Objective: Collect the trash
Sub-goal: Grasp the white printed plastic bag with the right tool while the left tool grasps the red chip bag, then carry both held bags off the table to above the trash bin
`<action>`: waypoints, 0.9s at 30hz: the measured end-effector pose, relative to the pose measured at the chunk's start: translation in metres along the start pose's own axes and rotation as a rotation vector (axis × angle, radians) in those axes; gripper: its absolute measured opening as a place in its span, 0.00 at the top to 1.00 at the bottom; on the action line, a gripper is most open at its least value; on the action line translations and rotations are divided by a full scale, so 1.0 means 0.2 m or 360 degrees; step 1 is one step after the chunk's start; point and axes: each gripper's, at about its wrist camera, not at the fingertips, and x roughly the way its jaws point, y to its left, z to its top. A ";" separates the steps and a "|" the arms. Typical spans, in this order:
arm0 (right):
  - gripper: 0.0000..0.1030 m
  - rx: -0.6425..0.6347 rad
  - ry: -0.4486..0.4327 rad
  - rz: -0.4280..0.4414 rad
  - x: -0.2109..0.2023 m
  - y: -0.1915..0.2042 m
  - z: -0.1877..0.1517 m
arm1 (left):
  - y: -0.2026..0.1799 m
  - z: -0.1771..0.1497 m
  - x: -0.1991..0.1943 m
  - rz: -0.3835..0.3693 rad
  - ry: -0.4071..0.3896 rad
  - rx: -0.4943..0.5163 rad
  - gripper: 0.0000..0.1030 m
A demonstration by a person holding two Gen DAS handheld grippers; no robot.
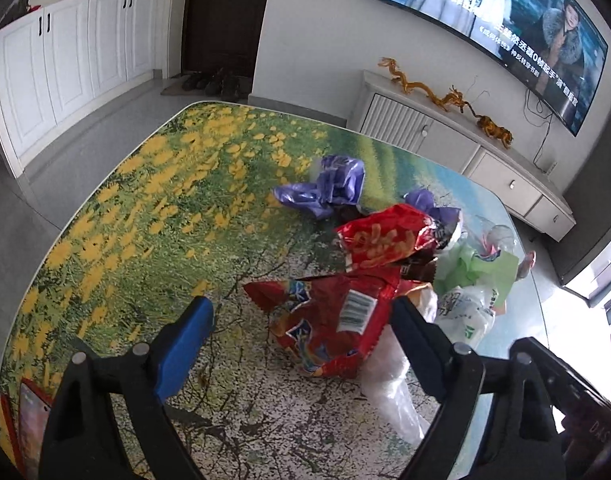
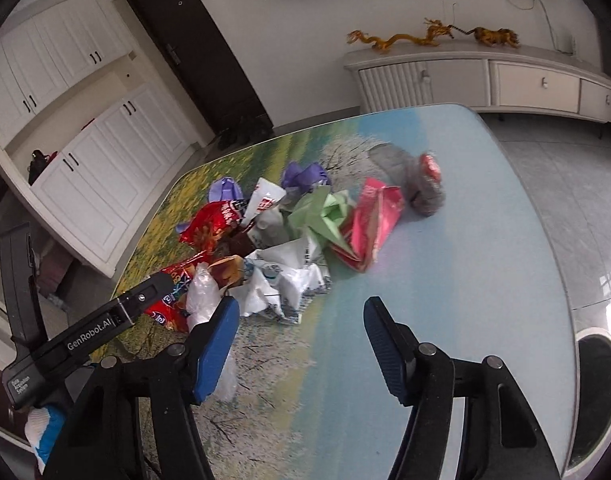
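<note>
The flower-printed surface (image 1: 145,208) fills the middle of both views. A heap of trash (image 2: 273,240) lies on it, at center in the right wrist view and lower right in the left wrist view. The left gripper (image 1: 301,320) hovers low with fingers apart around a red snack bag (image 1: 329,324). The right gripper (image 2: 301,340), fingers apart, holds nothing, just below the heap.

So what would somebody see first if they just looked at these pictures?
Probably the heap of crumpled trash on the flower-print table: a red snack bag lies between the open left gripper, with purple wrappers behind it. In the right wrist view, a green paper and a pink packet lie farther off than the open right gripper.
</note>
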 end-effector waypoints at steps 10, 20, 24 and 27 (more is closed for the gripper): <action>0.41 -0.0047 0.0097 0.0020 0.20 0.02 0.06 | 0.04 0.01 0.08 -0.0081 0.0042 -0.0071 0.40; 0.69 -0.0066 0.0044 0.0044 0.09 0.03 -0.02 | 0.03 -0.03 0.03 -0.0171 0.0029 -0.0036 0.88; 0.73 -0.0052 -0.0008 0.0039 0.01 0.03 -0.05 | 0.03 -0.04 -0.06 -0.0183 -0.0030 -0.0023 0.91; 0.73 -0.0034 -0.0069 0.0039 -0.08 0.01 -0.07 | 0.02 -0.04 -0.16 -0.0188 -0.0094 -0.0001 0.91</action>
